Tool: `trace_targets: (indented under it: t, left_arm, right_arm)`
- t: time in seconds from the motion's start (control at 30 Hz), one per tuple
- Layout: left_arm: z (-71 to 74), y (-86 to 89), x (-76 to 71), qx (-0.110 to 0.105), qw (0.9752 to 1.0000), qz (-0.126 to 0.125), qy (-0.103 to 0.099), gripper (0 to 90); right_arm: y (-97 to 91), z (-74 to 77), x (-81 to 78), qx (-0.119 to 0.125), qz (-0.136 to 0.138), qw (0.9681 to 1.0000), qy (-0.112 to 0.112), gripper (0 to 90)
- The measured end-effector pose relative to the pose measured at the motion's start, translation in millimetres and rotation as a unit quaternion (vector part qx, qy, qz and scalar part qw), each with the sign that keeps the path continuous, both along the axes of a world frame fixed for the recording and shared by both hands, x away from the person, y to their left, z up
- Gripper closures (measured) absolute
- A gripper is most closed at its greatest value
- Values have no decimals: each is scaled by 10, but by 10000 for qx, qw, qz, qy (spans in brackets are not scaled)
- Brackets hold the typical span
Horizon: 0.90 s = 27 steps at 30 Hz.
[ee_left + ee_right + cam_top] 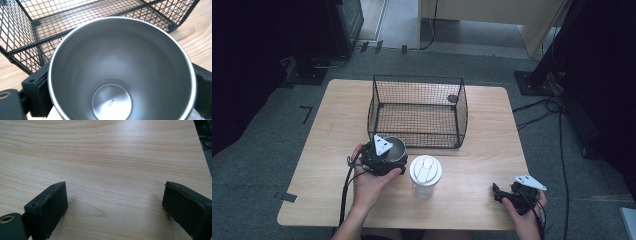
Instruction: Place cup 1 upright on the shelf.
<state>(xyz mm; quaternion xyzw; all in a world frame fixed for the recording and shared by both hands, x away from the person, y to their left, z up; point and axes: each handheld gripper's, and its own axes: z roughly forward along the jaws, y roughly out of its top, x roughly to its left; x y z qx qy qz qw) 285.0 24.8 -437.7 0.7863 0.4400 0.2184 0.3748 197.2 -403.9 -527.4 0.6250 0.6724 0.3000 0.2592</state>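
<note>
Steel, round and open-topped, the metal cup (120,75) sits clenched between my left gripper (382,156) jaws, near the table's (482,200) front edge, just before the black wire basket (417,111). My right gripper (115,207) rests released, jaws wide, at the front right corner.

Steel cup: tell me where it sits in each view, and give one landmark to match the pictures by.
High view: the steel cup stands left of centre, in the left gripper, just before the wire basket.
Left gripper view: the cup is seen from above, open mouth up, between the jaws.
Right gripper view: bare tabletop lies between the open jaws.
Shared landmark: the wire basket.
</note>
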Motion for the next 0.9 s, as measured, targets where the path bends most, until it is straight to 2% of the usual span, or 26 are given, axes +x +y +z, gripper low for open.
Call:
trace_targets:
  t: [0.37, 0.47, 0.63, 0.9]
  left_arm:
    - [2, 4, -16, -6, 10000, -12, -33, 76]
    - [14, 3, -32, 43, 9999, -14, -125, 76]
    - [69, 28, -55, -103, 9996, 21, -248, 77]
    - [148, 65, -70, -204, 9988, 56, -436, 77]
  right_arm:
    - [0, 0, 0, -1, 0, 10000, 1, 62]
    - [0, 0, 0, -1, 1, 10000, 1, 62]
    - [0, 0, 0, 1, 0, 10000, 1, 62]
    - [0, 0, -1, 2, -2, 10000, 4, 62]
